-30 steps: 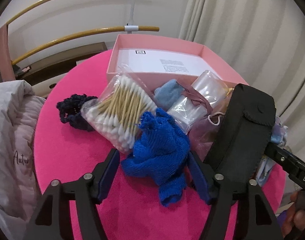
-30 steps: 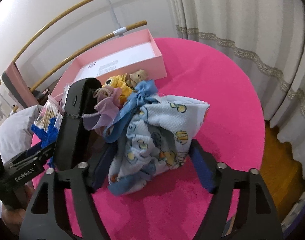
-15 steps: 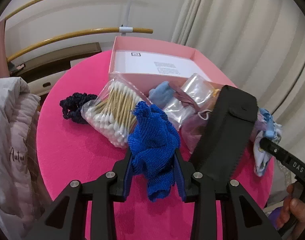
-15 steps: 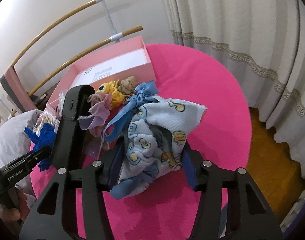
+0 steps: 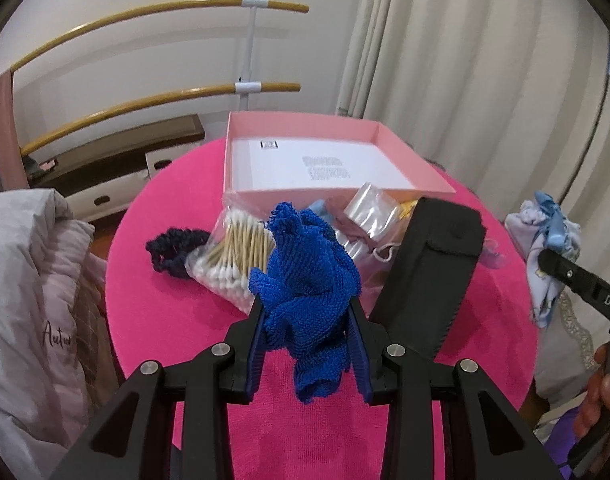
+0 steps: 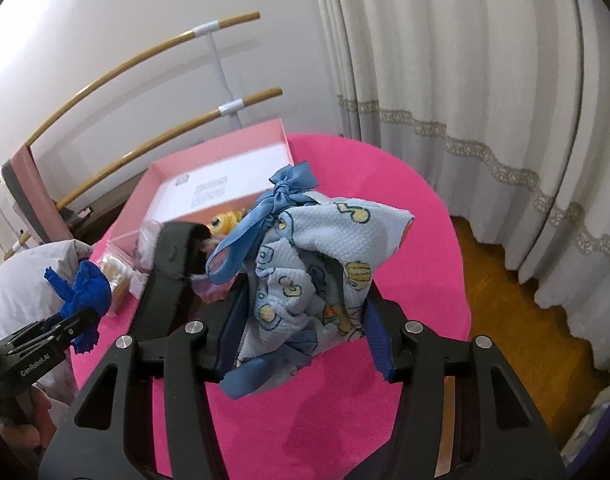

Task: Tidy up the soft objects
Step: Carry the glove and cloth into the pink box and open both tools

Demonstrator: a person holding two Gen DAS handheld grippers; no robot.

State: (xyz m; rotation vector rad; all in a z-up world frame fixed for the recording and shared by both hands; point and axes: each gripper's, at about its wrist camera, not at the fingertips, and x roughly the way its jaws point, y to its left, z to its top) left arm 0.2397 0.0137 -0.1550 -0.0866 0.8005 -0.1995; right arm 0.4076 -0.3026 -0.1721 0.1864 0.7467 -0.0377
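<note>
Pink and bare, the box (image 5: 305,136) has nothing in it yet, so I judge sorting barely begun. My left claw (image 5: 307,326) pinches the blue knit cloth (image 5: 309,280); my right claw (image 6: 303,322) grips the printed pouch (image 6: 317,256). A second ago both sat on the worktop (image 5: 177,312) inside spread jaws; now they hang clear. Cotton swabs (image 5: 233,256) and the scrunchie (image 5: 173,248) remain.

We see soft, even indoor light, faint shadows, heavy fisheye bending with dark corners, and slight blur toward the edges.
</note>
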